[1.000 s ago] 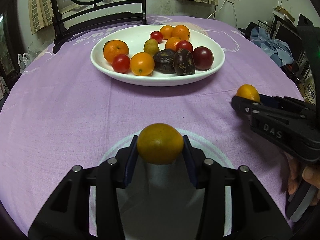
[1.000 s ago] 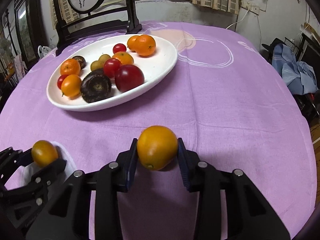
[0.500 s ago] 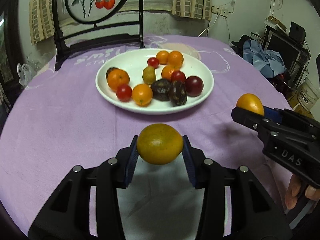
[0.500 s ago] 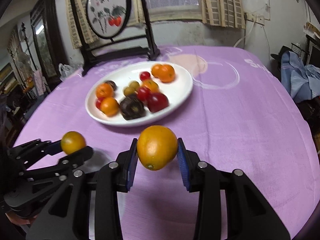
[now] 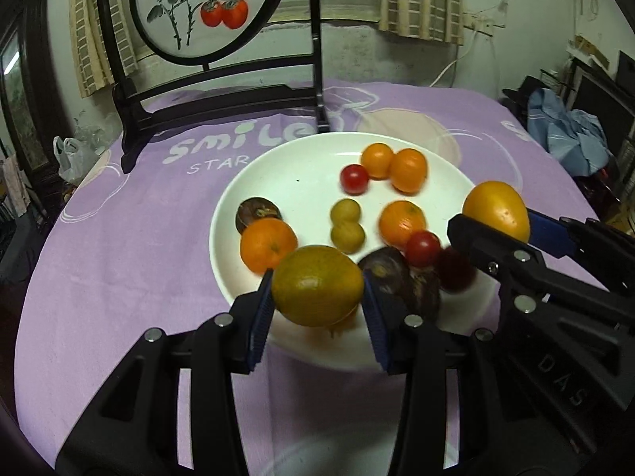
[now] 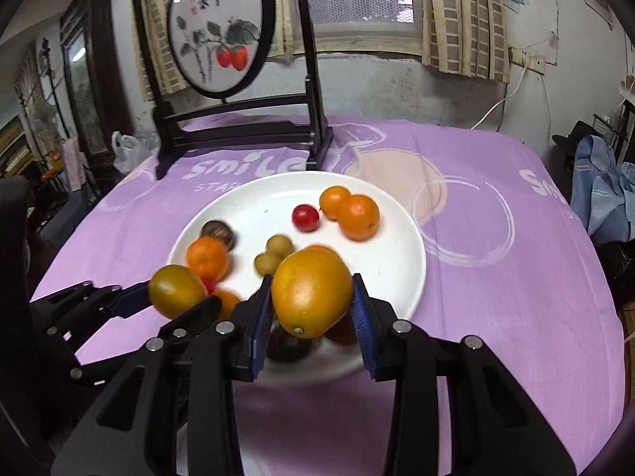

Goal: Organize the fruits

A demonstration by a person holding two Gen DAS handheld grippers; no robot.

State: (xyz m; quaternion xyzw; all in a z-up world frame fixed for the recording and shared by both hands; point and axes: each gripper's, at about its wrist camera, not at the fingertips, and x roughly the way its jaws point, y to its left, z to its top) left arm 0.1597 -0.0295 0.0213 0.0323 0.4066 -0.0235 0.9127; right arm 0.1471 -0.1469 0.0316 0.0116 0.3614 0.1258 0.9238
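Observation:
My left gripper [image 5: 317,297] is shut on a greenish-orange citrus fruit [image 5: 317,285], held above the near rim of a white plate [image 5: 285,182]. My right gripper [image 6: 311,305] is shut on a yellow-orange citrus fruit [image 6: 311,293], also above the plate's near rim [image 6: 412,277]. Each gripper shows in the other's view: the right one [image 5: 496,218] to the right, the left one [image 6: 178,293] to the left. The plate holds several oranges, red cherry tomatoes, small green fruits and dark purple fruits.
The plate sits on a round table under a purple cloth [image 5: 119,246]. A black wooden stand with a round painted screen [image 5: 206,8] stands behind the plate. A small white dish rim [image 5: 278,460] shows below my left gripper. Blue cloth [image 6: 607,194] lies off the table's right.
Both grippers have risen and moved forward with their fruits, from above the small white dish and the cloth to over the plate's near rim. The two grippers are closer together.

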